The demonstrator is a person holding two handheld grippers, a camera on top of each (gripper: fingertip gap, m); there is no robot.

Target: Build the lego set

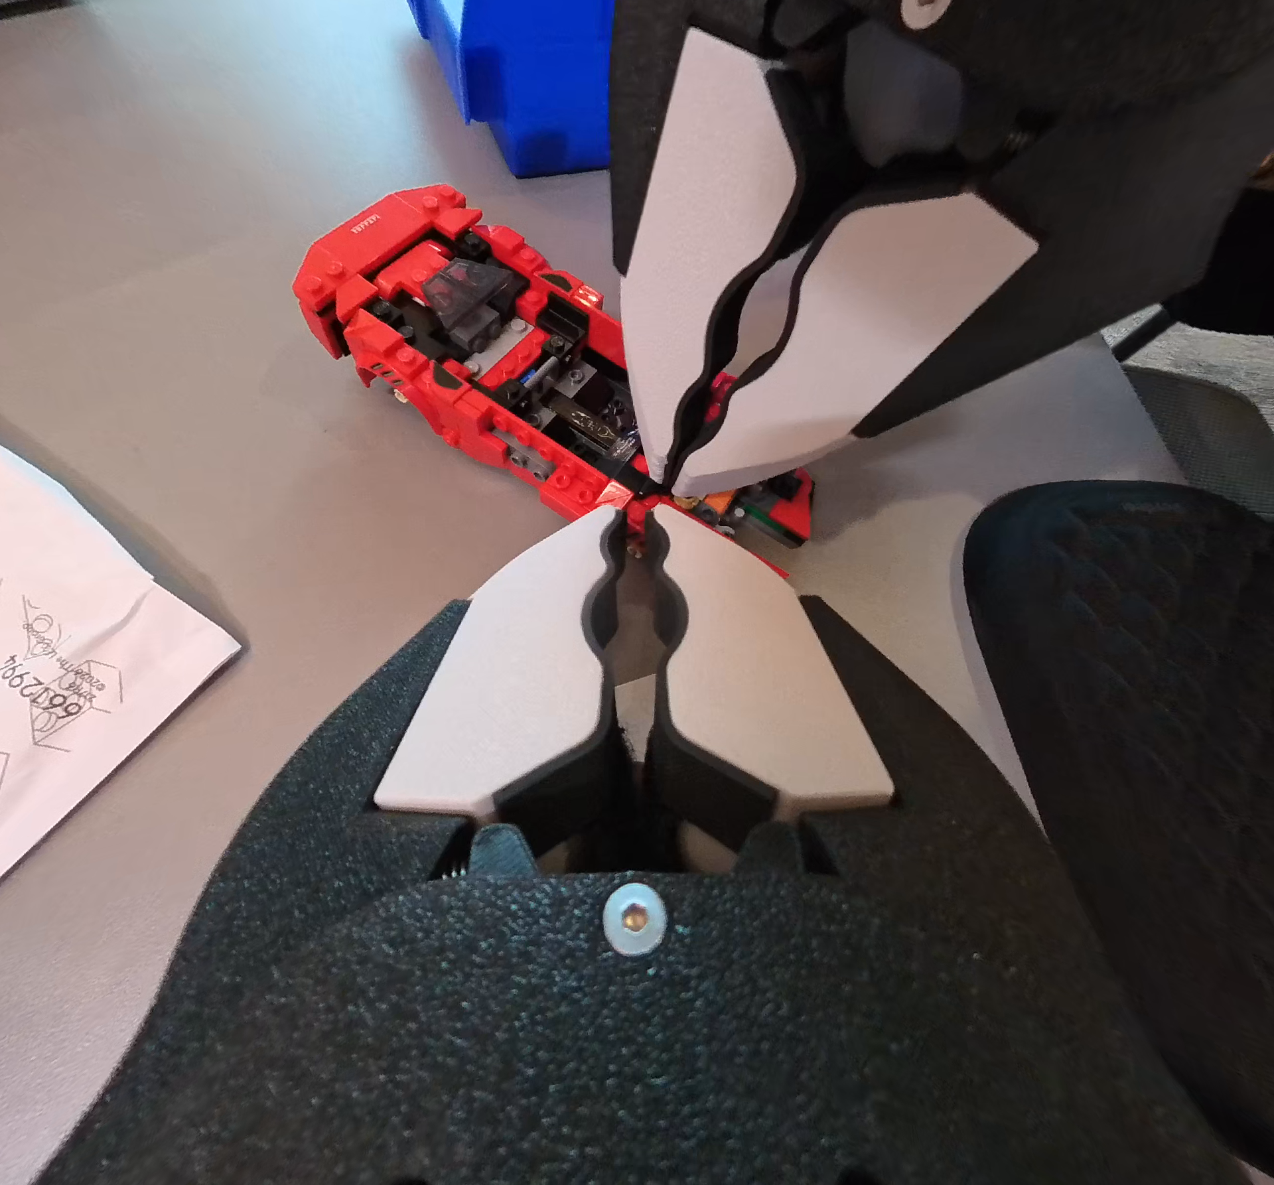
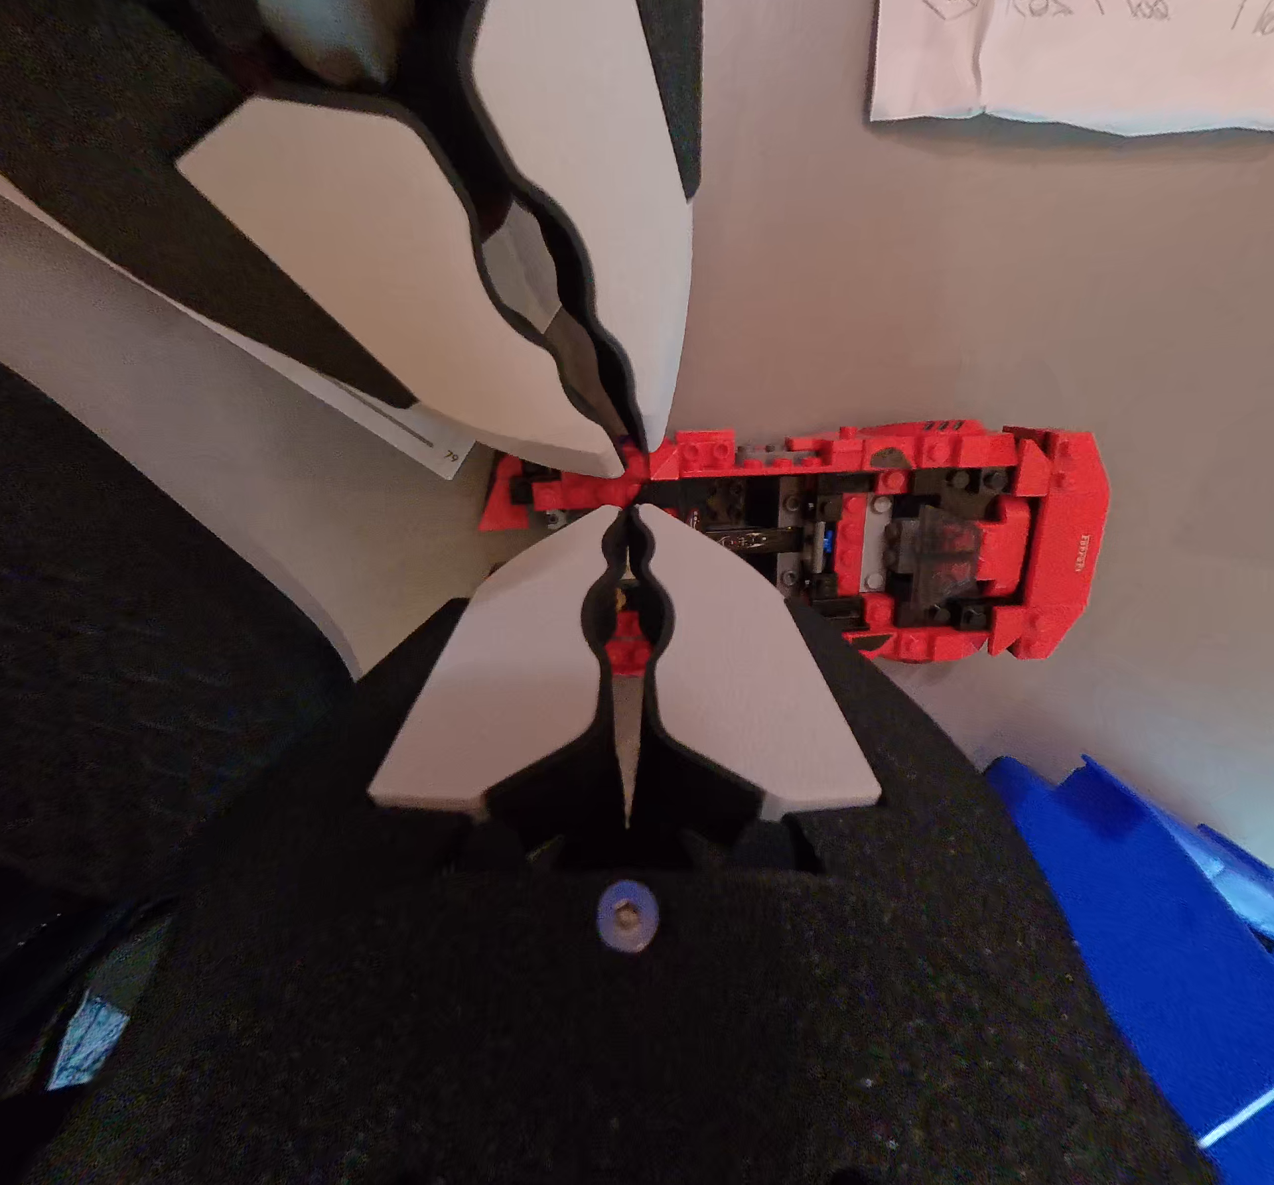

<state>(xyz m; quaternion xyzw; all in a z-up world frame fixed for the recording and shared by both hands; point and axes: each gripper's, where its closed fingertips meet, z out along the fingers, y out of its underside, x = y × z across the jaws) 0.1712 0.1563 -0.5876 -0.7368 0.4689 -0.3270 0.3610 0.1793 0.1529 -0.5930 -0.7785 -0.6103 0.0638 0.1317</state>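
A part-built red lego car (image 1: pixel 413 325) lies on the grey table (image 1: pixel 172 256), its roof open and black and grey parts showing inside. My left gripper (image 1: pixel 635 518) is shut, its tips pinching a red part at the car's near end. My right gripper (image 1: pixel 665 480) comes in from the upper right, shut, with its tips pressed on a thin black strip at the same spot; I cannot tell if it grips it. In the right wrist view the car (image 2: pixel 965 462) lies to the right, my right gripper (image 2: pixel 631 512) is at its left end and my left gripper (image 2: pixel 631 456) meets it from above.
A blue bin (image 1: pixel 531 49) stands behind the car and shows at the lower right of the right wrist view (image 2: pixel 1137 945). A white printed paper bag (image 1: pixel 83 669) lies left of the car. An open booklet page (image 2: pixel 276 380) lies under the left gripper. A black mesh chair (image 1: pixel 1137 773) is beside the table.
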